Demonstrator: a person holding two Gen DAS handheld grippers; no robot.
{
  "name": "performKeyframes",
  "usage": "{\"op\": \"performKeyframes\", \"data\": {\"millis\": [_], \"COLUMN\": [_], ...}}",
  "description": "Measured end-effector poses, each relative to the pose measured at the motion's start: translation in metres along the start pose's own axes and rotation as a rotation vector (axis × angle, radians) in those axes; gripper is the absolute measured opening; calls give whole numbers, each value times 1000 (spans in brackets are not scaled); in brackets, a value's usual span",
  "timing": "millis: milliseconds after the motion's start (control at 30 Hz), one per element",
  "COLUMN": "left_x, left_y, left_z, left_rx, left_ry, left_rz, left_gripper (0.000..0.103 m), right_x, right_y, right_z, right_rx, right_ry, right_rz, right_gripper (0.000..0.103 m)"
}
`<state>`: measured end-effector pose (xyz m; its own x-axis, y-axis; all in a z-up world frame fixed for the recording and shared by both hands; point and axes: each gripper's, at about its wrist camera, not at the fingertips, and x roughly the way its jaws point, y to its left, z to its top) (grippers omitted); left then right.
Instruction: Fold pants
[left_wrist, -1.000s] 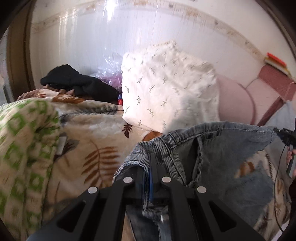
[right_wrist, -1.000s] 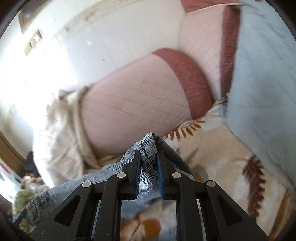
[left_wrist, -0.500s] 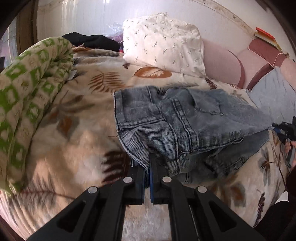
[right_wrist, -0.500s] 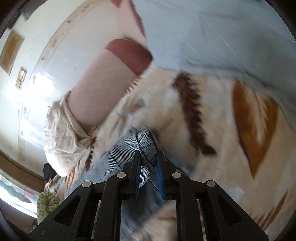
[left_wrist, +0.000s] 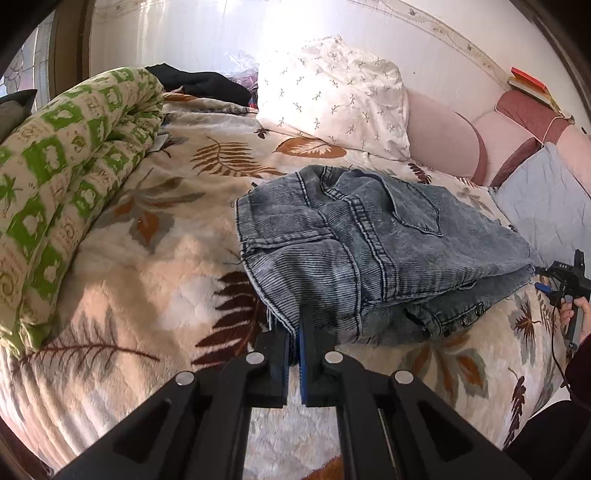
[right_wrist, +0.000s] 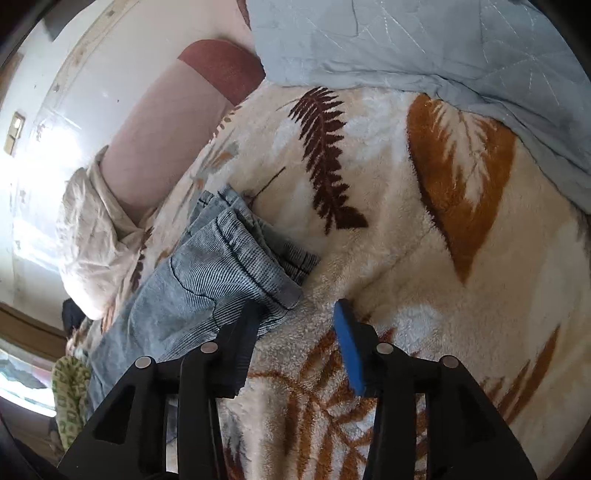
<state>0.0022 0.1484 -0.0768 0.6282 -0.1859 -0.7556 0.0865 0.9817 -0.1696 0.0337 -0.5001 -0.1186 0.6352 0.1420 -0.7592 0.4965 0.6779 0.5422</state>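
The faded blue corduroy-textured denim pants (left_wrist: 369, 258) lie folded over on the cream leaf-print fleece bed blanket (left_wrist: 155, 258). The left hand-held gripper (left_wrist: 294, 332) pinches the near fold edge, anchoring it. The right hand-held gripper (right_wrist: 295, 314), angled downward, has just been opening; its jaws stand spread, the hem just beside one pad.

We cannot see the lower layers of the jeans (left_wrist: 373, 254), buried under the top fold. The right gripper (left_wrist: 554, 280) is small at the frame edge, the person's hand (left_wrist: 576, 314) cut off.
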Motion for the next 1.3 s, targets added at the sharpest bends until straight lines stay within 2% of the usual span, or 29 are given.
{"op": "performKeyframes", "data": {"millis": [67, 167, 267, 433, 567, 633, 733, 900, 1000, 1100, 1300], "left_x": [1, -2, -9, -18, -47, -61, -71, -31, 5, 32, 56], "left_y": [-2, -4, -5, -6, -13, -15, -23, -66, -82, -91, -92], "left_z": [-3, -5, -6, -15, -21, -16, 1, 37, 51, 49, 21], "left_rx": [8, 21, 35, 57, 134, 132, 93, 97, 89, 85, 145], "left_ry": [7, -2, -13, -5, -80, -122, -166, -136, -86, -33, 71], "left_rz": [9, 15, 21, 52, 145, 130, 71, 43, 33, 39, 60], "left_gripper": [6, 6, 6, 10, 11, 11, 12, 23, 24, 24, 24], "right_x": [-4, -14, -25, -32, -30, -31, -34, -27, -10, 18, 67], "right_y": [2, 12, 19, 37, 56, 68, 82, 101, 126, 150, 168], "right_z": [1, -1, -4, -19, -35, -40, -41, -29, -28, -36, -72], "right_rx": [4, -19, -29, -57, -84, -132, -206, -248, -327, -406, -604], "right_ry": [-12, -58, -104, -74, -26, -32, -80, -126, -113, -51, 114], "right_rz": [-2, -32, -18, 85, 170, 160, 139, 162, 126, 79, -146], "right_gripper": [49, 52, 55, 57, 57, 57, 57, 57, 57, 57, 55]}}
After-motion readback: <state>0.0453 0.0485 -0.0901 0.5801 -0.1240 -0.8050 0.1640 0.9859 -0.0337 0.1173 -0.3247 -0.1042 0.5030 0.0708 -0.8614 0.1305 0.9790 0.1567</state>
